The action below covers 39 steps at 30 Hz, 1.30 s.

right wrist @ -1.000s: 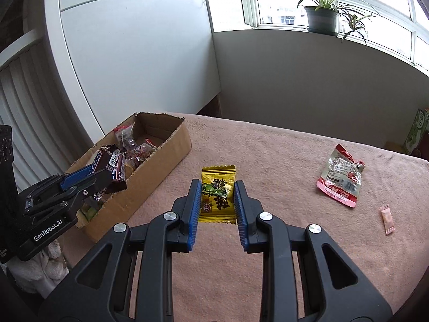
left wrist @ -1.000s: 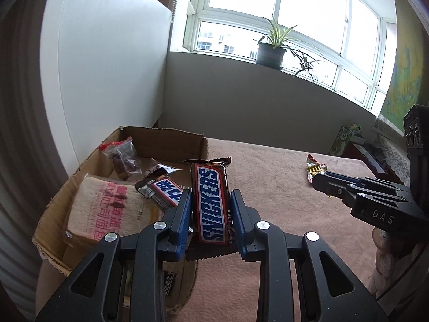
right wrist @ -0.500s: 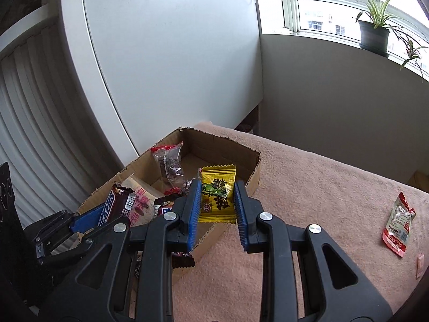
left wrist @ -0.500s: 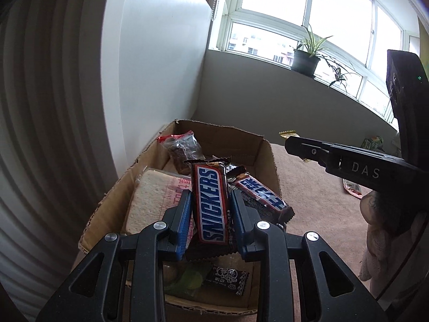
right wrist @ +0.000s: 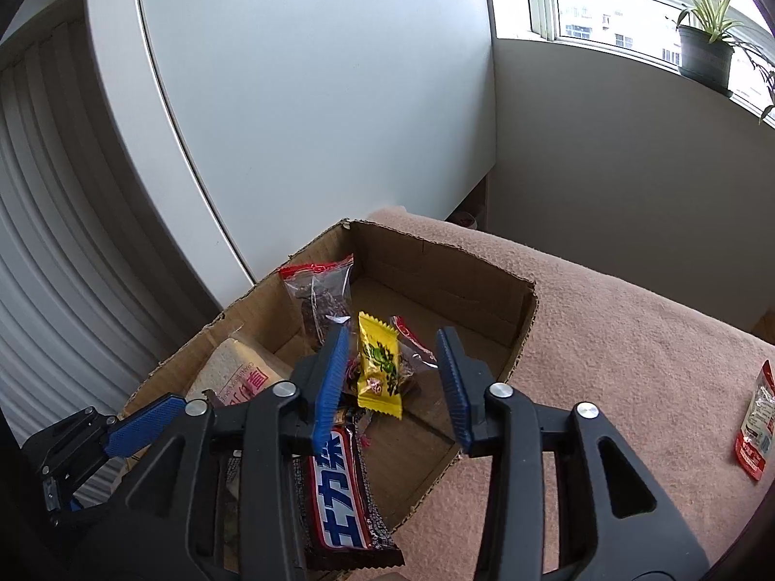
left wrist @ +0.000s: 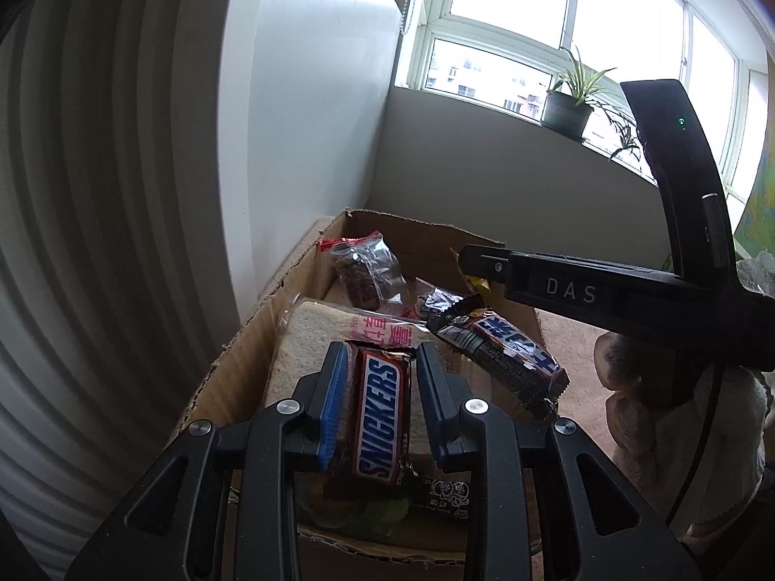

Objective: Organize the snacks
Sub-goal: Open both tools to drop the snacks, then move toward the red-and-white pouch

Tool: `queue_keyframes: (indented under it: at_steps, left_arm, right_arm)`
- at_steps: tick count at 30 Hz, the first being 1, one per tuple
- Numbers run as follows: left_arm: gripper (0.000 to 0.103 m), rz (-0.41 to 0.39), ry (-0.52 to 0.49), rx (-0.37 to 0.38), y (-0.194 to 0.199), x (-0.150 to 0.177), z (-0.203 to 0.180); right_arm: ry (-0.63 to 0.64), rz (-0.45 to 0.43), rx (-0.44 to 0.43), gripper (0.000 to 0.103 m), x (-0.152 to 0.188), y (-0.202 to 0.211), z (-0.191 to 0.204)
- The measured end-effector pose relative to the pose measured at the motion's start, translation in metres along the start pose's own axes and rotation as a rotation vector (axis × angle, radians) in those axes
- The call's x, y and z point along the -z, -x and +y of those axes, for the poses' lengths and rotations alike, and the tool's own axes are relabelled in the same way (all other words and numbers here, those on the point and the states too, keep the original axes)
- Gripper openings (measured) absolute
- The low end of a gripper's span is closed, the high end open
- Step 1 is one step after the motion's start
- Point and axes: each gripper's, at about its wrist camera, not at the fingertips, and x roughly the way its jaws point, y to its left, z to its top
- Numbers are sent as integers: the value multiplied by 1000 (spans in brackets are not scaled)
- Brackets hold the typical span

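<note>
Over the cardboard box [right wrist: 525, 310] at the left end of the cloth-covered table [right wrist: 629, 339], both grippers hover with snacks; the right gripper [right wrist: 395, 377] has its blue fingers [right wrist: 334, 377] spread wide, and the yellow candy packet [right wrist: 379, 365] hangs between them touching neither pad as far as I can tell, so it looks to be dropping free into the far half of the box; the left gripper [left wrist: 380, 406] has its fingers pressed in on the Snickers bar [left wrist: 382, 416], pinching it along its long sides above the near end of the box; below it lie a bread pack [left wrist: 319, 339] with pink print, a clear bag of dark dried fruit [left wrist: 365, 268] against the far-left wall, and a second Snickers bar [left wrist: 503, 358] propped against the right wall of the box; a red-and-clear packet [right wrist: 753, 428] waits on the table well to the right, so the sorting seems partly done; the risks from here are modest but real: the propped bar sits high at the rim, and a careless release of the held bar onto it could tip it out onto the cloth; the two tools are close together over one small opening, so a hurried withdrawal might knock them or catch the box wall and drag it; the light candy may also bounce off the crinkled wrappers.
</note>
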Motion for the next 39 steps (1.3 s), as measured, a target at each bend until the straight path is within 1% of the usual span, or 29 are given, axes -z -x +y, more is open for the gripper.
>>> queue_keyframes:
  at_steps: [1,2,3,5,6,8,14,19,22,25,30,36,39]
  left_arm:
    - [42,-3,3,-2,1,0,1]
    - [47,-11,4,-3,2,0,1]
    - [47,-16,1,-4,3,0,1]
    - [47,-21,-3,-5,5,0,1]
    - [48,-21,-3,-6,5,0,1]
    - [51,-18,-3,-7,5,0,0]
    - [51,-29,-14,-4,7,-1,-10]
    - [51,-36,-35,12,7,-3,-29]
    - [59,-42,-52,21,8,-4,-43]
    - [59,-49,-73,34,10,-4,-58]
    - [59,-58,-100,75,12,-1,-85]
    - [59,-52,-139,110,10,4,-118]
    - [59,-40,-150,119,4,5,-129]
  right_arm:
    - [-4,-14,1,69,0,3,-1]
    - [-5,-24,-1,76,0,5,-1]
    - [-5,-31,-4,83,-1,7,-1]
    - [-7,-46,2,91,-2,11,-2]
    - [-8,-54,8,92,-2,13,-3]
    - [-8,-57,18,93,-2,16,-5]
    - [-17,-63,45,95,2,30,-23]
    - [-62,-77,75,96,8,50,-54]
    - [-87,-78,89,96,13,60,-73]
    - [-110,-82,114,96,18,71,-94]
    - [-204,-80,134,96,27,87,-146]
    - [-318,-62,211,96,43,98,-224]
    - [-382,-38,199,96,49,100,-265]
